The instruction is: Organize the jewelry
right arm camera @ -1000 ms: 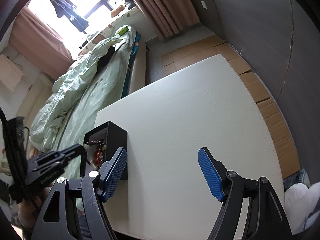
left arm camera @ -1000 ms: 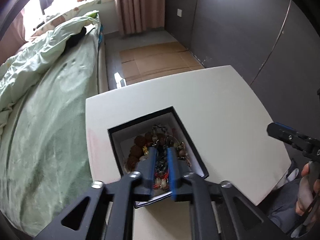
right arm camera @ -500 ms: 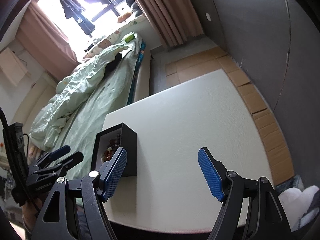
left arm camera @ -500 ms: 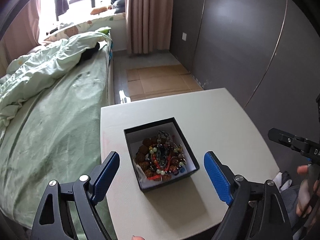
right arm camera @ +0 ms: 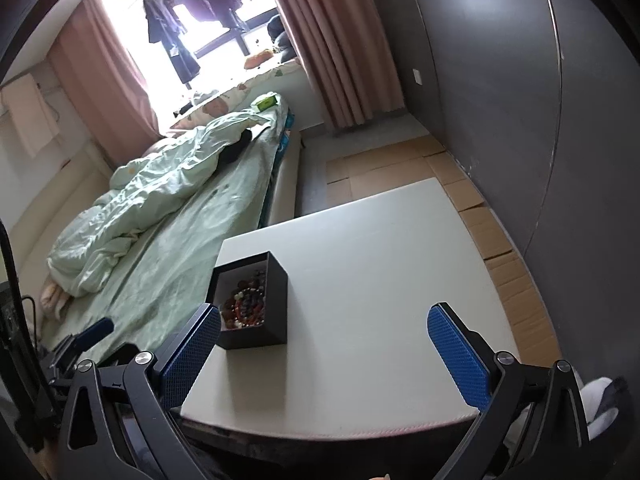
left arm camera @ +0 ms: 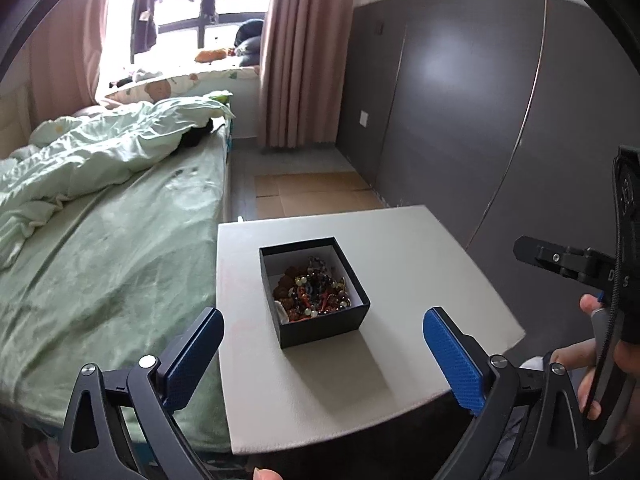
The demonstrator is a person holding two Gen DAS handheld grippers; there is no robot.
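A green bed (left arm camera: 112, 248) sits just beside the left edge of the white table (left arm camera: 400, 360). Brown cardboard (left arm camera: 312, 194) lies on the floor past the far edge. Nothing blocks my way. The black box (left arm camera: 320, 330) stands near the left edge, full of beads (left arm camera: 314, 292). My left gripper (left arm camera: 322, 356) and right gripper (right arm camera: 324, 354) are both spread wide, holding nothing.
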